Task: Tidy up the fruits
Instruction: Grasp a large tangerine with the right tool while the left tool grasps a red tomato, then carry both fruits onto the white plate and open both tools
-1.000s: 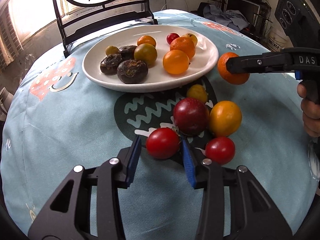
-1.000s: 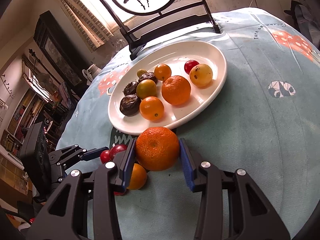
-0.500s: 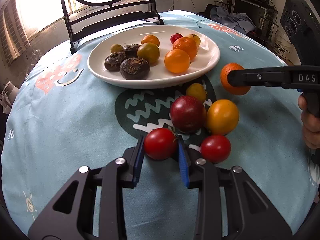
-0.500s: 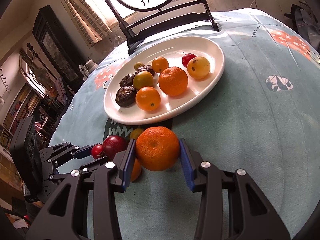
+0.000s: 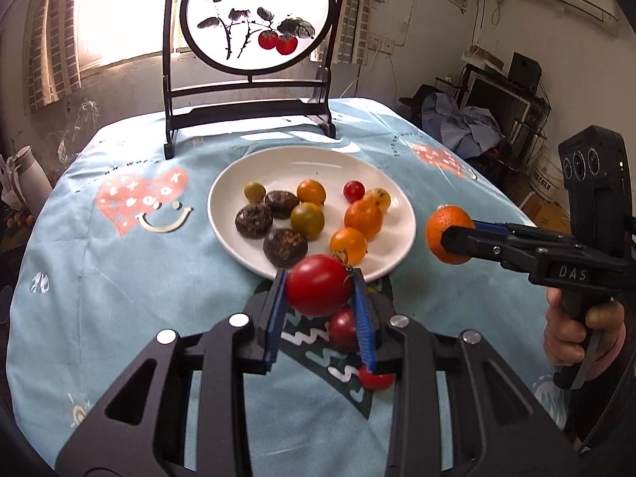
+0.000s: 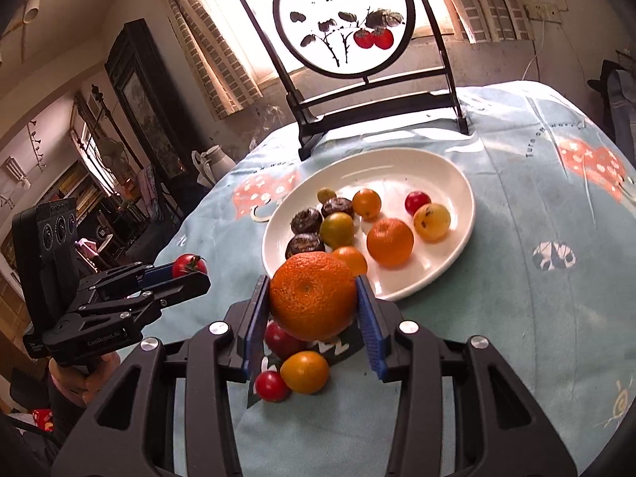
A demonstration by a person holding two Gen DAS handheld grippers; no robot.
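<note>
My left gripper [image 5: 318, 293] is shut on a red tomato [image 5: 317, 290] and holds it in the air just before the near rim of the white plate [image 5: 278, 161]. It also shows in the right wrist view [image 6: 190, 265]. My right gripper [image 6: 314, 301] is shut on an orange mandarin [image 6: 312, 296], lifted above the table at the plate's [image 6: 445, 171] near edge. The mandarin also shows in the left wrist view [image 5: 441, 228], right of the plate. The plate holds several fruits: oranges, dark water chestnuts, small tomatoes.
Loose fruit lies on the blue tablecloth below the grippers: a dark red plum [image 6: 280, 340], a yellow-orange tomato [image 6: 305, 371], a small red tomato [image 6: 271, 386]. A black-framed round painted screen [image 5: 254, 16] stands behind the plate. The table edge curves away on all sides.
My left gripper closed on the red tomato and lifted it off the cloth toward the plate. My right gripper lifted the mandarin higher.
</note>
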